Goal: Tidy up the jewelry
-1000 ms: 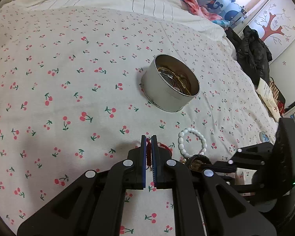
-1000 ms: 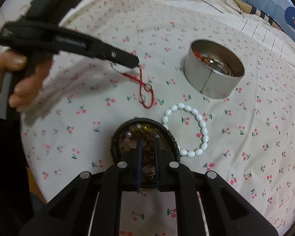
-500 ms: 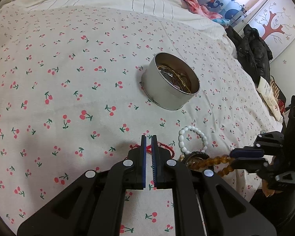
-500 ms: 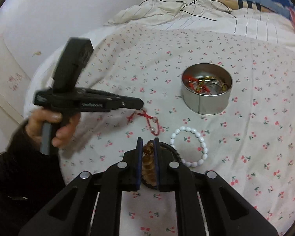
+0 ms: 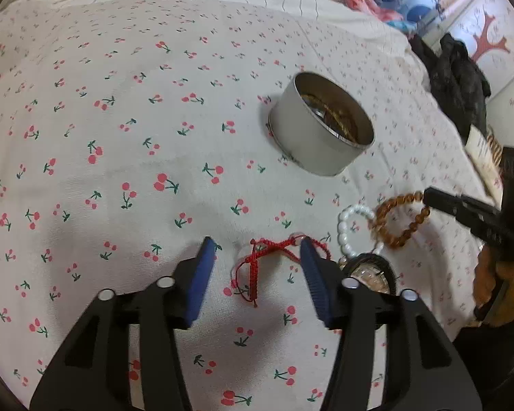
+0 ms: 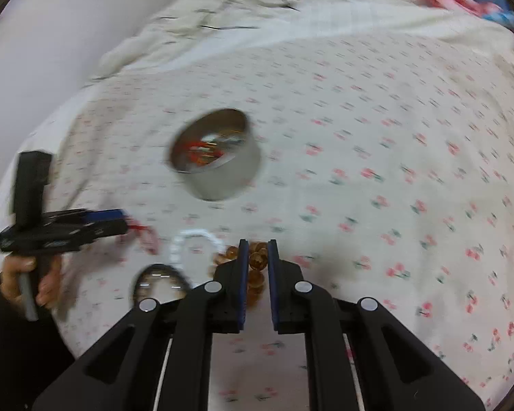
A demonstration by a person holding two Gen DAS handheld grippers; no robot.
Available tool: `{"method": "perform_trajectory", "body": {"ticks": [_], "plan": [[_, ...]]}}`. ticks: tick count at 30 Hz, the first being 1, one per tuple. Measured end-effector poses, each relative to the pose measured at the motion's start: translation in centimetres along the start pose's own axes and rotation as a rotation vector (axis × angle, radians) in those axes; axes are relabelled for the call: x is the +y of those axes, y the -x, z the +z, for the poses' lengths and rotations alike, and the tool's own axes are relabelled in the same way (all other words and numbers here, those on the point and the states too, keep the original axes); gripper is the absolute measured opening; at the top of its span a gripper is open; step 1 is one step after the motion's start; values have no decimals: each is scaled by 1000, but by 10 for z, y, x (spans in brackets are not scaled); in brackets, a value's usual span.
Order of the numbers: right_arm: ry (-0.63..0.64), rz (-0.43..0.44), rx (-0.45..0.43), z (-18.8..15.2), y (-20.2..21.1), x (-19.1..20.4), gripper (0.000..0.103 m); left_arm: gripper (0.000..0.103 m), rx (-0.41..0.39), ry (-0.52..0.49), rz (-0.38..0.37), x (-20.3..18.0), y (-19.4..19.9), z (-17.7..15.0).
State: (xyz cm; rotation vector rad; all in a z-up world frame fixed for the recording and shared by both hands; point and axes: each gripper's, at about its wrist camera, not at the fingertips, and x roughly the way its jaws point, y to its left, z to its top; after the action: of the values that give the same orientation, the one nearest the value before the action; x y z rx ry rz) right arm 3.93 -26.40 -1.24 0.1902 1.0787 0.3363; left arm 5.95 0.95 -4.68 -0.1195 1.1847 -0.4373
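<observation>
A round silver tin (image 5: 320, 132) holding jewelry stands on the cherry-print bedsheet; it also shows in the right wrist view (image 6: 217, 157). My left gripper (image 5: 255, 257) is open, its jaws either side of a red cord bracelet (image 5: 267, 257) lying on the sheet. My right gripper (image 6: 257, 250) is shut on an amber bead bracelet (image 6: 257, 260), which hangs above the sheet (image 5: 401, 219). A white bead bracelet (image 5: 347, 229) and a dark round case (image 5: 370, 270) lie near the red cord.
Black clothing (image 5: 459, 75) is heaped at the bed's far right edge. A rumpled duvet (image 6: 222, 17) lies along the far side. A white wall (image 6: 34, 51) bounds the bed on the left of the right wrist view.
My left gripper has opened and let go of the red cord bracelet, which now lies on the sheet. My right gripper has lifted the amber bracelet and swung toward the tin.
</observation>
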Motion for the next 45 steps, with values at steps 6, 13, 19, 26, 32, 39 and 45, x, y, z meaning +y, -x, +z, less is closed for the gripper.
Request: {"method": "perform_trajectory", "body": {"ticks": [6, 13, 19, 26, 32, 39, 45], "plan": [[29, -81, 36, -6, -15, 4, 67, 56, 15, -97, 111, -18, -17, -6], [192, -212, 115, -20, -44, 31, 70, 3, -1, -165, 119, -31, -9, -9], [130, -115, 90, -13, -33, 27, 12, 3, -84, -95, -37, -22, 22, 1], [6, 43, -19, 0, 1, 12, 12, 3, -128, -39, -93, -15, 34, 7], [-11, 129, -101, 10, 32, 20, 12, 3, -134, -58, -116, -23, 37, 5], [-21, 169, -186, 22, 55, 27, 12, 3, -165, -98, -138, -46, 45, 13], [-49, 203, -231, 32, 62, 26, 12, 3, -198, -124, -121, -63, 46, 21]]}}
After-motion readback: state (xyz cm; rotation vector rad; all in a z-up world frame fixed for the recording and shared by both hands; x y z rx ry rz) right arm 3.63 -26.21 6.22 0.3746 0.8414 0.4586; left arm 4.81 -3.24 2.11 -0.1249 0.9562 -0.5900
